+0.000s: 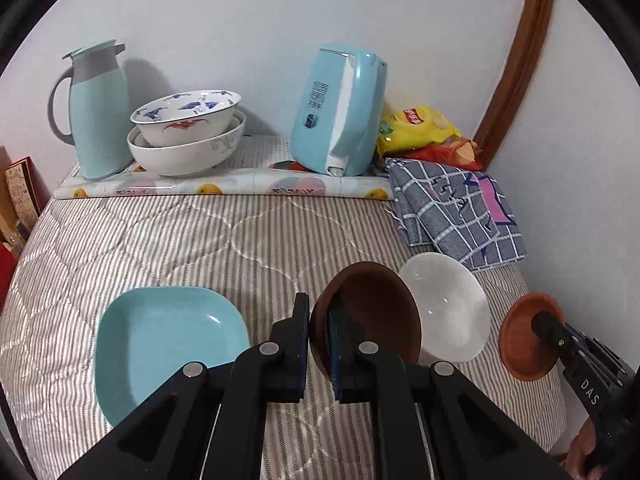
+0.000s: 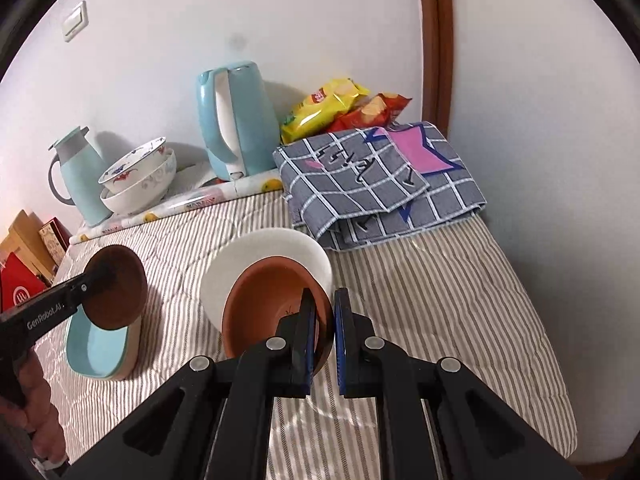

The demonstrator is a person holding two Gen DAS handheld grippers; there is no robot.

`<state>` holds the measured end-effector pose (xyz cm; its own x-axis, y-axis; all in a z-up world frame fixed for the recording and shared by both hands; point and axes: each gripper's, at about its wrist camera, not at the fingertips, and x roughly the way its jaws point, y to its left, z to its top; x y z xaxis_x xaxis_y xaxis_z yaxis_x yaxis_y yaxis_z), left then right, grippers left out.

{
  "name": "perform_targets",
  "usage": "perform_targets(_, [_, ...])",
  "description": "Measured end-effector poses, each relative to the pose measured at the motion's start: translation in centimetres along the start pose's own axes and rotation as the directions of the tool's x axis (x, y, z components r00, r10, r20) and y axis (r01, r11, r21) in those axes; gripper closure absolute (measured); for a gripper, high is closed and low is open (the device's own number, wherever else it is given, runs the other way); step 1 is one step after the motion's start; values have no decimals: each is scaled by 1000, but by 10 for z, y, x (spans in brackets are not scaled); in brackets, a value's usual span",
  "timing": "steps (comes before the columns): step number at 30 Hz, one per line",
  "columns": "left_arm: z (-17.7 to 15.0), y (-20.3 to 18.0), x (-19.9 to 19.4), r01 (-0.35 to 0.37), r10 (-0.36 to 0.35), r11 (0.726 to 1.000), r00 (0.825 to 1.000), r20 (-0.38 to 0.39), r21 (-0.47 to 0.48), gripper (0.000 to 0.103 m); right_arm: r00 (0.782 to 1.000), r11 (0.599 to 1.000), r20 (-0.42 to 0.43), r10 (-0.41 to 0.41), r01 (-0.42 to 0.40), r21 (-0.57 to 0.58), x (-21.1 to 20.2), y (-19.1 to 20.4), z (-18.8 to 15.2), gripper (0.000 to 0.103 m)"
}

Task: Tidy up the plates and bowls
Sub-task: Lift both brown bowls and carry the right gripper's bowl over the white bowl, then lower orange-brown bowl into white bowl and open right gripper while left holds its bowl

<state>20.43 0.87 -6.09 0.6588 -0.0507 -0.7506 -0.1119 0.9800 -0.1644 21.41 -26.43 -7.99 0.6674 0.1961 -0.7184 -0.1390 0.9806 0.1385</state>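
The white bowl [image 1: 446,308] near the middle of the striped quilted cover [image 1: 160,240] serves as the landmark here. Farthest left of it lies the pale blue squarish plate [image 1: 168,340], flat on the cover and free. Between plate and white bowl, the left gripper [image 1: 319,344] pinches the rim of a dark brown bowl [image 1: 368,312], one pad inside and one outside, so the bowl hangs tilted and clear of the cover; in the right wrist view it hangs above the plate's near end. Just right of the white bowl, the right gripper [image 2: 323,336] is clamped in the same way on the rim of a terracotta-coloured dish [image 2: 272,304], which also hangs tilted in front of the white bowl. Rim grips suit both pieces, probably so each can be lowered into another vessel for stacking.

Behind the white bowl, along the wall, a mint thermos jug [image 1: 98,112] stands at the left, then two nested patterned china bowls [image 1: 186,132], then a blue electric kettle [image 1: 340,112], all behind a rolled printed mat [image 1: 224,188]. Snack bags [image 1: 420,124] and a folded checked cloth [image 1: 456,208] lie to the back right. The cloth sits close behind the white bowl, and the two held pieces are near each other, so they could knock together.
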Motion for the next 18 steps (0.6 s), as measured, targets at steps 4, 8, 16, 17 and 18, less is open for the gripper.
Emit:
perform_targets(4, [6,11,2,-10,10,1000,1000,3,-15,94,1000,1000,-1,1,-1,-14,9,8,8,94])
perform_targets(8, [12,21,6,-17,17,999,1000,7,-28,94,1000,1000,-15,1,-1,-21,24,14,13,94])
perform_targets(16, [23,35,24,-35,34,998,999,-7,-51,94,997,999,-78,-4,1,-40,63,24,14,94])
perform_targets(17, [24,37,26,-36,36,998,999,-9,-53,94,996,999,-88,-5,2,-42,69,24,14,94])
perform_targets(18, [25,38,28,-38,37,998,999,-10,-55,94,995,999,-95,-7,2,-44,73,24,14,94])
